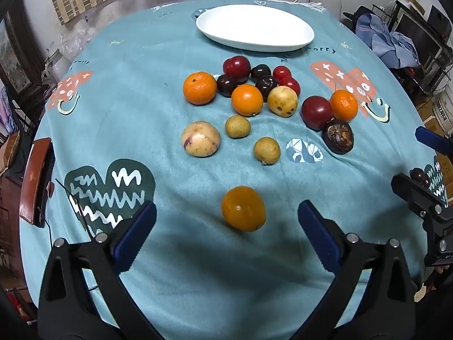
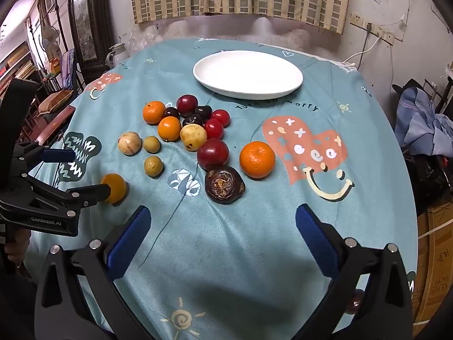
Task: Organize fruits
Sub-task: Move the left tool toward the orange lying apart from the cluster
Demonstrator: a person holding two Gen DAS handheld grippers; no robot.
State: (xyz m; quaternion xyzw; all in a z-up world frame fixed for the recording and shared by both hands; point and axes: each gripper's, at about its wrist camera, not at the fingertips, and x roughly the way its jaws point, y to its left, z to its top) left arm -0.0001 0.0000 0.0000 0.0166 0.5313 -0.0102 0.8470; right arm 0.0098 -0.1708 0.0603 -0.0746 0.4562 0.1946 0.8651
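A lone orange fruit (image 1: pixel 243 208) lies on the teal tablecloth between the wide-open fingers of my left gripper (image 1: pixel 226 223), not touched. In the right wrist view the same fruit (image 2: pixel 114 187) sits beside the left gripper's finger (image 2: pixel 90 194). My right gripper (image 2: pixel 223 231) is open and empty, just short of a dark wrinkled fruit (image 2: pixel 224 184). A pile of oranges, red and dark plums and yellow fruits (image 1: pixel 246 90) lies mid-table. An empty white oval plate (image 1: pixel 254 28) stands at the far side, and shows in the right wrist view (image 2: pixel 247 73).
An orange (image 2: pixel 257 159) and a red plum (image 2: pixel 213 153) lie near the dark fruit. Two small tan fruits (image 1: pixel 266 150) and a yellow one (image 1: pixel 200 138) lie apart. A wooden chair (image 1: pixel 35 181) stands at the table's left edge. A small dark fruit (image 2: pixel 354 304) sits near the right edge.
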